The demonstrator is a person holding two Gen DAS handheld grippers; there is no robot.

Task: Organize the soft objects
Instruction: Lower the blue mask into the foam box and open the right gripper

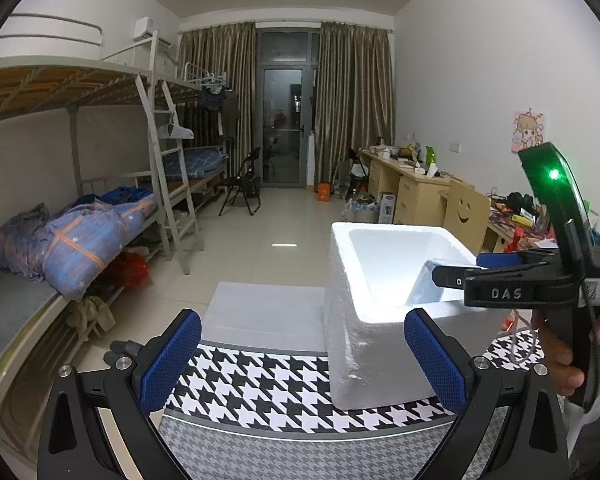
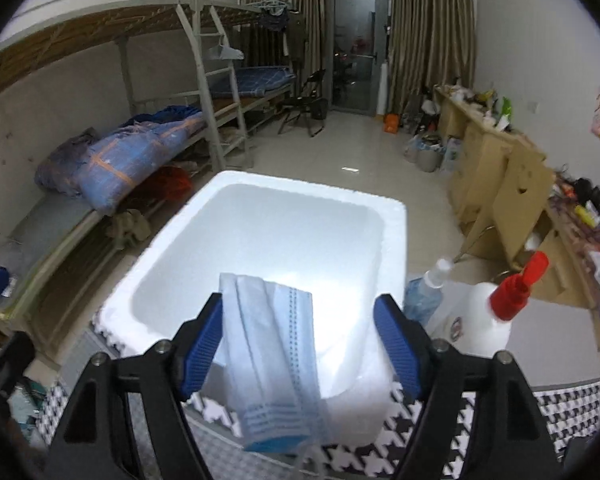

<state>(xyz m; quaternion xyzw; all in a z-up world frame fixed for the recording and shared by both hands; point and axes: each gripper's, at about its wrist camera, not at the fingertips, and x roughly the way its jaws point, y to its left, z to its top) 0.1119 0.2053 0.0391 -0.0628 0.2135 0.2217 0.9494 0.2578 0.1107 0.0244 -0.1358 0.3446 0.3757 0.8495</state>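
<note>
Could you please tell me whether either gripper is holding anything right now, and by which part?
Nothing is gripped. The right gripper is open; the blue face mask hangs against its left finger over the foam box. The left gripper is open and holds nothing.

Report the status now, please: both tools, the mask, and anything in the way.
Left tool open, empty. Right tool open; face mask hanging against its left pad over the foam box. Two bottles beside the box, not blocking.

- A shared dormitory room.
- Metal bunk beds [image 1: 100, 152] with ladders line the frame's left.
- Cluttered wooden desks [image 1: 412, 188] along the right wall.
- Curtained balcony door [image 1: 282, 120] at centre back.
</note>
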